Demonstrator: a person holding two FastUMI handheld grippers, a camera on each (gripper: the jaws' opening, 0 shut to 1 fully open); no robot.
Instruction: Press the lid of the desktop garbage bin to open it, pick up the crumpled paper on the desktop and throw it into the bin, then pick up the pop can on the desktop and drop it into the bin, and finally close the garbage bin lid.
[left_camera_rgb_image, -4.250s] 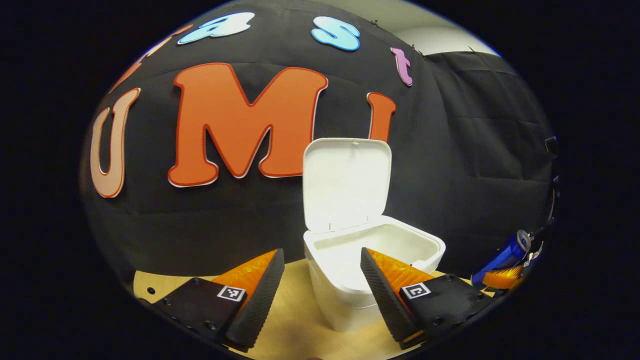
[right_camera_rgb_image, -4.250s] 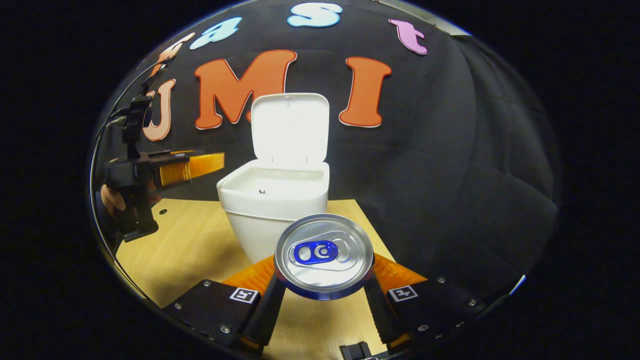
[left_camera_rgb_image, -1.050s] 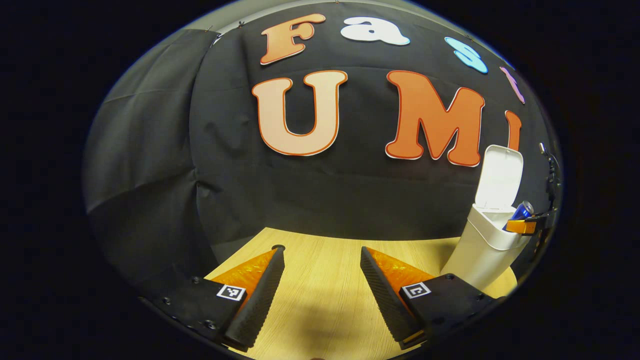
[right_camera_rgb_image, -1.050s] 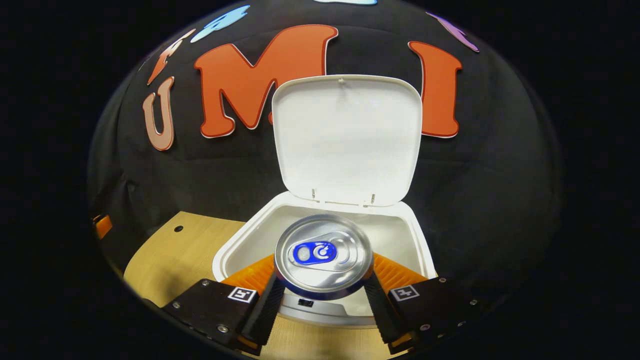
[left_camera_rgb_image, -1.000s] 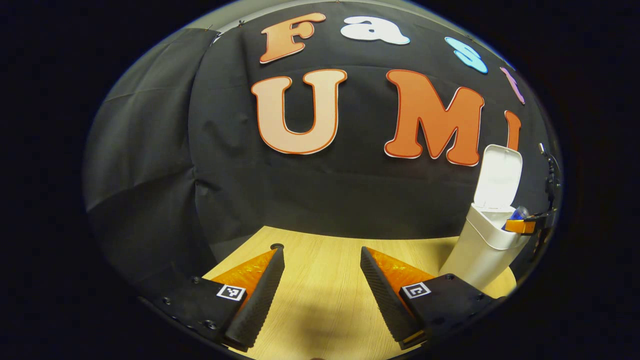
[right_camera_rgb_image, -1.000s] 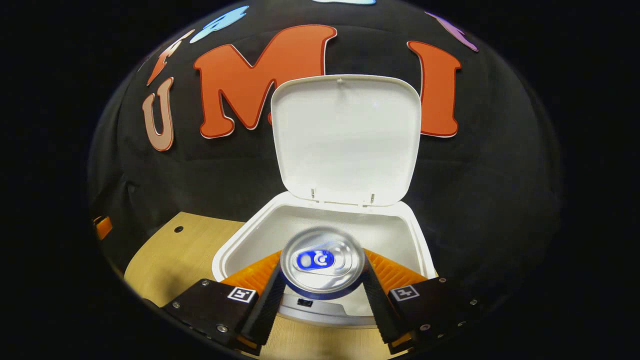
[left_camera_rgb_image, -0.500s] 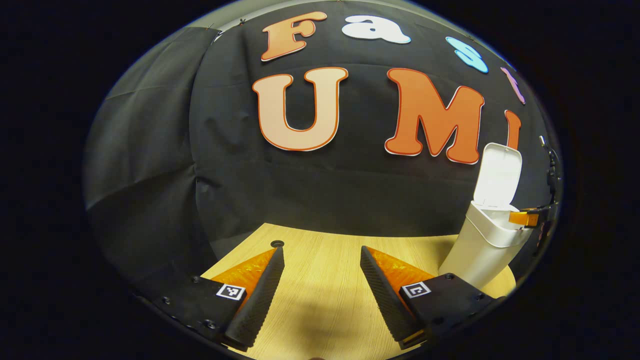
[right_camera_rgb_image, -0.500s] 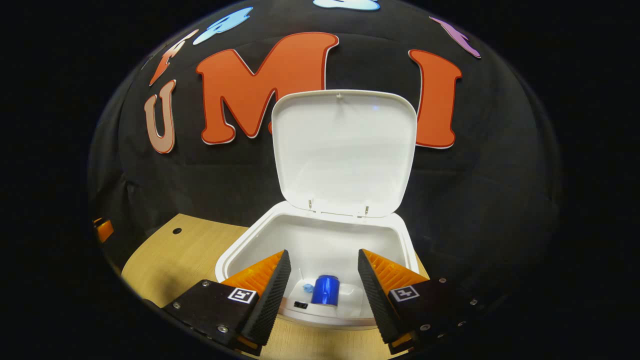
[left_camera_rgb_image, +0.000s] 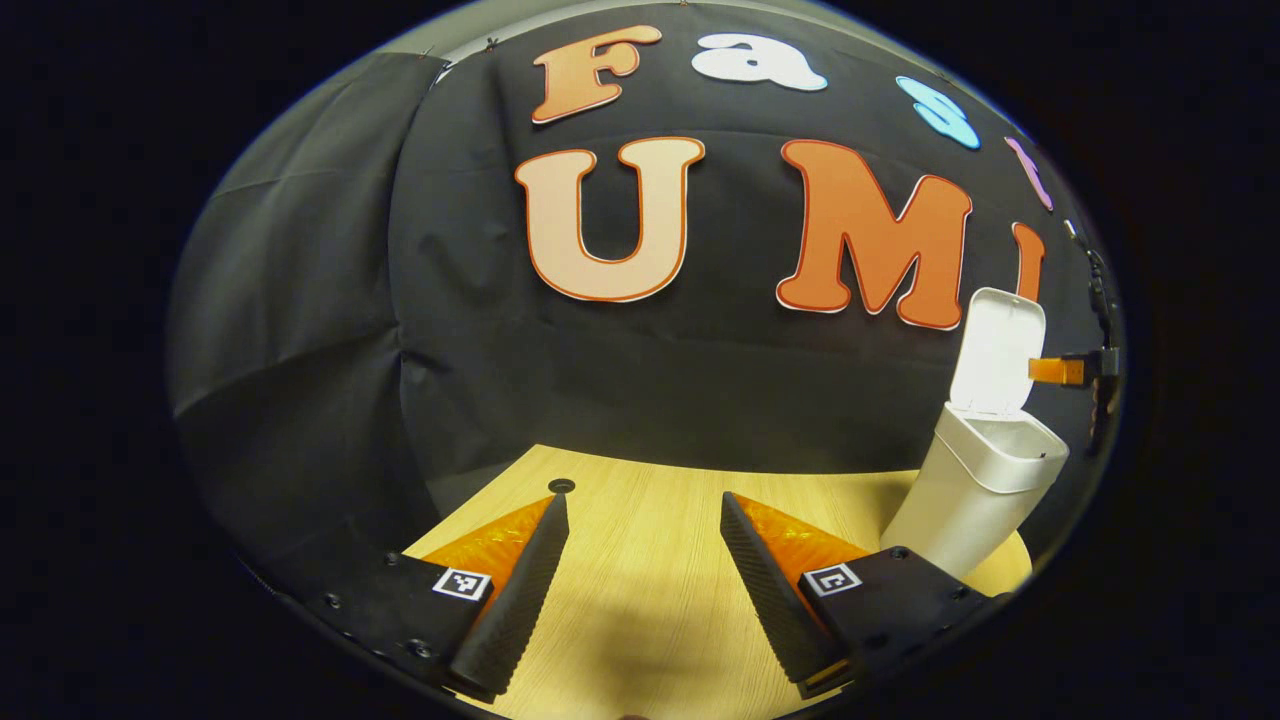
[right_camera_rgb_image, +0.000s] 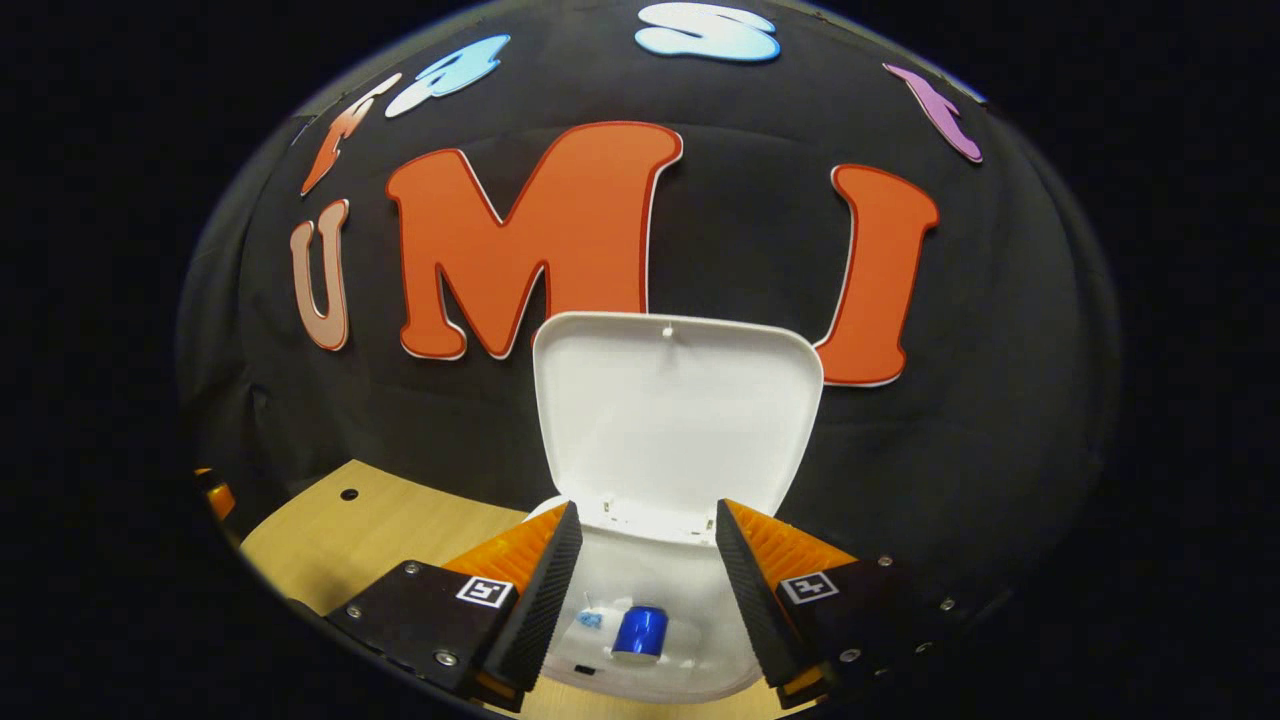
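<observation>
The white desktop bin (right_camera_rgb_image: 650, 610) stands with its lid (right_camera_rgb_image: 675, 420) raised upright against the wall. Down inside it lies the blue pop can (right_camera_rgb_image: 640, 630), with a pale scrap of crumpled paper (right_camera_rgb_image: 590, 620) beside it. My right gripper (right_camera_rgb_image: 640, 590) hovers open above the bin's mouth, nothing between its fingers. In the left gripper view the bin (left_camera_rgb_image: 975, 490) is at the far right on the wooden table (left_camera_rgb_image: 640, 600), its lid (left_camera_rgb_image: 995, 350) up, and the right gripper (left_camera_rgb_image: 1065, 372) shows level with that lid. My left gripper (left_camera_rgb_image: 640, 590) is open low over bare table, well left of the bin.
The black cloth wall closes off the back of the table close behind the bin. A small round hole (left_camera_rgb_image: 561, 486) sits in the tabletop near the wall; the same hole (right_camera_rgb_image: 348, 494) shows left of the bin. Bare wood stretches between my left gripper and the bin.
My right gripper opened and the can fell into the bin. Since then the right gripper has risen above the bin. The left gripper has hardly moved.
</observation>
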